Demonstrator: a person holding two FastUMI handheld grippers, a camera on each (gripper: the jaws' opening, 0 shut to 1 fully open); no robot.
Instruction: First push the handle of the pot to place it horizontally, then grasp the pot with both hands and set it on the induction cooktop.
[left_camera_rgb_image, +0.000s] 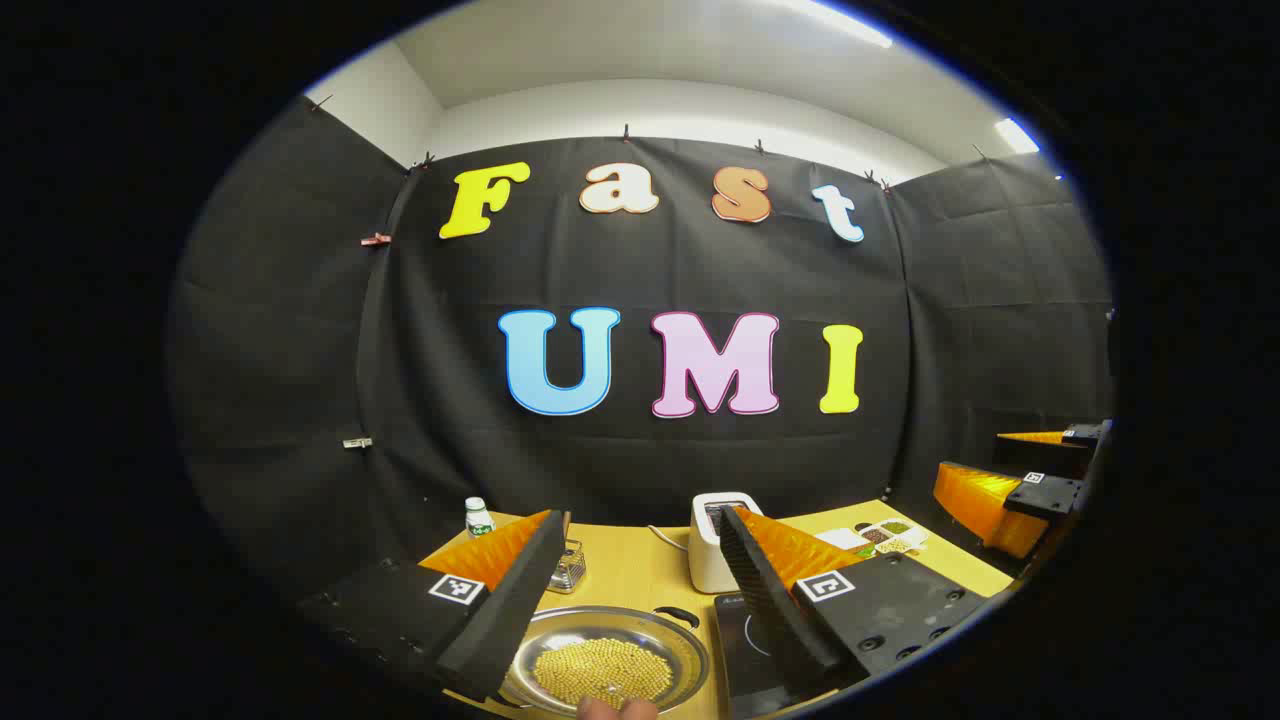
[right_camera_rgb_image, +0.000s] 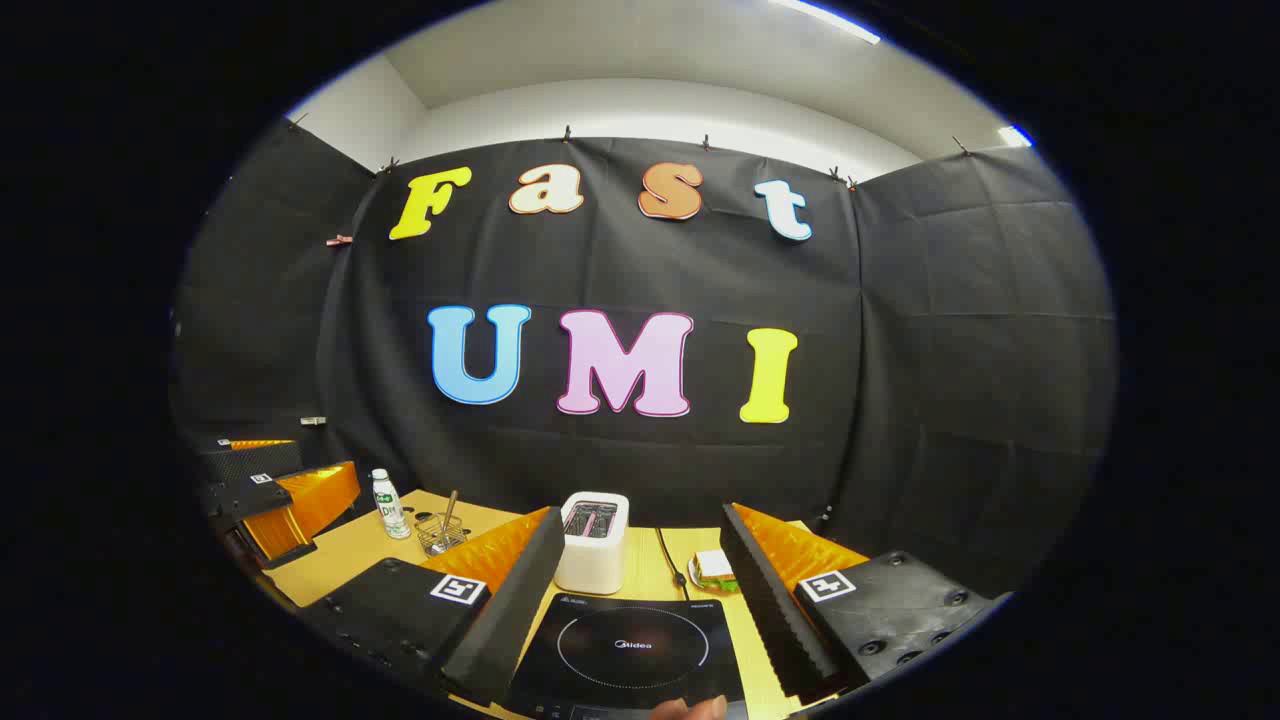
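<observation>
Hovering parted, the left claw half hides the pot, the right claw likewise above the cooktop

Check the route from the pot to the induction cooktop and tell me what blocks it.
Nothing visible blocks it. The pot sits directly beside the induction cooktop on the table, and the cooktop's glass is bare. The toaster stands behind the cooktop, off the route.

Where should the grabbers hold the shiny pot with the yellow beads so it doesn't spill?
Probably by the rim of the pot, one gripper on each side, coming in level. It is wide, shallow and open, with loose beads inside, so a one-sided grip could tip it. Its dark handle sits at the far right edge.
</observation>
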